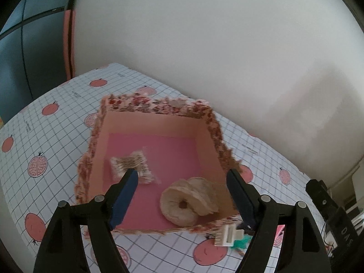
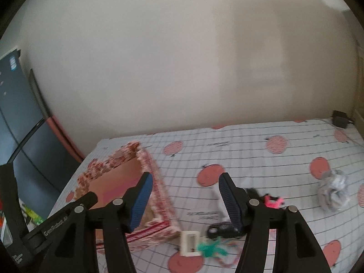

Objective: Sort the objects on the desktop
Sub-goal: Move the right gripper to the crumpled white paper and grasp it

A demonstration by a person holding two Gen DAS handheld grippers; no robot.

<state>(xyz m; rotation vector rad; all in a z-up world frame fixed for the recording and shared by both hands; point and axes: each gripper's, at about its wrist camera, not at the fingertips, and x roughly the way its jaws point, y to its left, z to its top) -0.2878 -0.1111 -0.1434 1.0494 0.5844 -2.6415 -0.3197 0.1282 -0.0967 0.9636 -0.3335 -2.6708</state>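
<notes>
From the left wrist, the left gripper point(image 1: 182, 178) hangs with jaws apart and empty above the floral box point(image 1: 113, 113), showing a packet of cotton swabs point(image 1: 130, 166) and a beige ring point(image 1: 182, 204) on its pink floor. The right wrist view hides that floor. There the right gripper point(image 2: 184, 193), also spread and empty, overlooks a white clip point(image 2: 190, 242), a black toy car point(image 2: 221, 228), a pink piece point(image 2: 274, 201) and a crumpled wad point(image 2: 333, 190) on the tablecloth point(image 2: 250, 150).

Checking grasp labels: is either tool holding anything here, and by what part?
Nothing is held. The left tool stands open over the box with nothing between its fingers; the right tool is open above the table, also empty.
</notes>
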